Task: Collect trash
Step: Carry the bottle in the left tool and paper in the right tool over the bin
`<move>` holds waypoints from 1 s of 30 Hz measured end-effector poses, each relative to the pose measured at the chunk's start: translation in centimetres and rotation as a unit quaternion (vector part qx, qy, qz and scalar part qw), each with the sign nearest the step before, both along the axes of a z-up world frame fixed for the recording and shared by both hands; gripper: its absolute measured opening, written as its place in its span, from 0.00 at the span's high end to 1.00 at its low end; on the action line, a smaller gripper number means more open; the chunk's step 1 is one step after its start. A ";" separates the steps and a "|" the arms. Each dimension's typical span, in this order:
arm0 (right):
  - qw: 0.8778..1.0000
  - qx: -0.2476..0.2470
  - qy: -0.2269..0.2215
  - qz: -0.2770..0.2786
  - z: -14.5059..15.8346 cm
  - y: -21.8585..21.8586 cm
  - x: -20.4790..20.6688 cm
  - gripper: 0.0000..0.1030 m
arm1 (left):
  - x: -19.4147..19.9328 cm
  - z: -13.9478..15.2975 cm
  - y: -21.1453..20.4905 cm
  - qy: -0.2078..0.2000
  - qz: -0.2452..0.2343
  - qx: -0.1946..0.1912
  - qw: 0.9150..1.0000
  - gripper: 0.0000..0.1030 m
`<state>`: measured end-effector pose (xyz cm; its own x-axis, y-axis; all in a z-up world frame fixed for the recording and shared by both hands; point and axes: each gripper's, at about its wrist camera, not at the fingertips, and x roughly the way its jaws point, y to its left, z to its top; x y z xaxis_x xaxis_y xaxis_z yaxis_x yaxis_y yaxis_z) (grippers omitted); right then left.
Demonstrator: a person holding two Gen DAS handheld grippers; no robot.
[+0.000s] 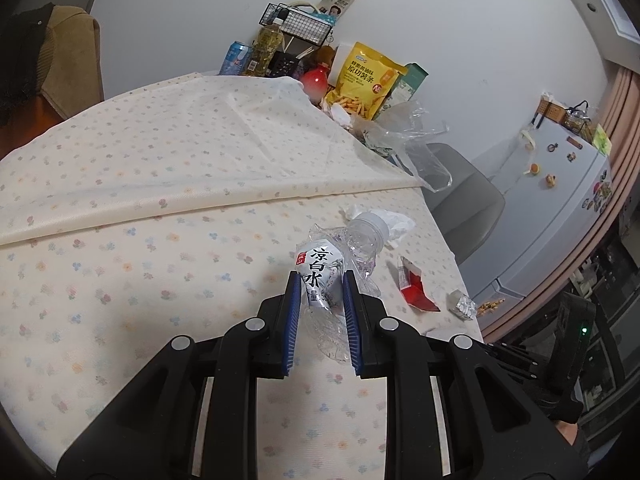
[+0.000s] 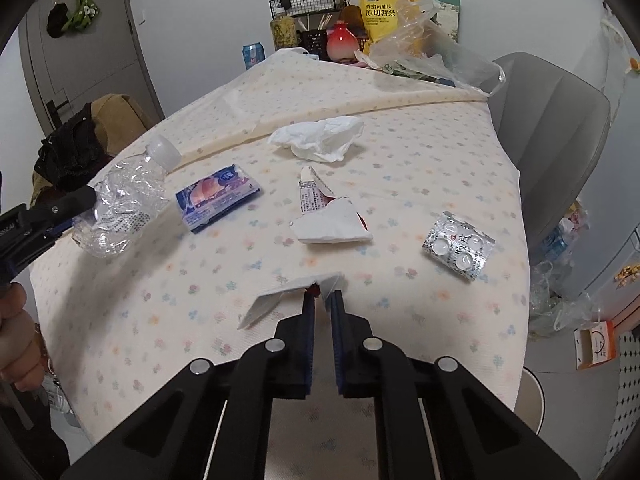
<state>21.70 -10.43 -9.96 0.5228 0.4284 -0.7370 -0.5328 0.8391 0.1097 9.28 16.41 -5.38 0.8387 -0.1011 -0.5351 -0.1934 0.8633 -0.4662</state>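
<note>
My left claw (image 1: 319,280) is clamped on the crushed bottle (image 1: 340,256), held above the worktop (image 2: 400,184). My right claw (image 2: 321,294) is pinched on just an edge of the paper scrap (image 2: 288,294) lying there — I suspect it slips free on lifting, or the slick bottle squirts out.

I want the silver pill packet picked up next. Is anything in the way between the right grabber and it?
Nothing sits on the cloth between the right gripper and the pill packet. But that gripper is already shut on a paper scrap, so it is not free.
</note>
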 end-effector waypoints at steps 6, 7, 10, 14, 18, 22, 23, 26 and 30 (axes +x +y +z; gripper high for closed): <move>1.000 0.017 -0.007 0.001 1.2 -1.0 -1.1 0.92 | 0.3 0.8 -1.2 -0.009 -0.012 0.008 1.000 0.80; 1.000 0.019 -0.010 0.000 1.4 -1.3 -1.4 0.92 | 0.3 0.9 -1.4 -0.011 -0.015 0.010 1.000 0.80; 0.999 0.028 -0.017 -0.005 2.2 -2.2 -1.8 0.92 | 0.5 1.3 -2.3 -0.014 -0.024 0.015 0.999 0.80; 0.999 0.037 -0.025 -0.016 3.0 -3.7 -2.1 0.92 | 1.1 1.7 -3.8 -0.016 -0.039 0.019 0.999 0.80; 0.998 0.048 -0.029 -0.031 3.5 -5.7 -2.3 0.92 | 1.9 2.1 -5.7 -0.018 -0.058 0.025 0.998 0.80; 0.997 0.054 -0.033 -0.047 3.8 -7.7 -2.4 0.92 | 3.1 2.8 -8.0 -0.022 -0.084 0.039 0.995 0.80; 0.996 0.057 -0.033 -0.052 3.9 -8.3 -2.4 0.92 | 3.4 3.0 -8.6 -0.025 -0.091 0.042 0.995 0.80; 0.995 0.062 -0.036 -0.067 4.1 -10.0 -2.4 0.92 | 4.4 3.4 -10.4 -0.028 -0.110 0.048 0.992 0.80; 0.993 0.068 -0.039 -0.089 4.3 -12.5 -2.3 0.92 | 5.4 3.6 -12.3 -0.028 -0.128 0.047 0.990 0.80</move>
<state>19.39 -22.92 -5.65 0.6519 0.4165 -0.6336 -0.3885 0.9011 0.1926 14.69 4.08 -1.80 0.8209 -0.2660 -0.5054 0.0608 0.9206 -0.3858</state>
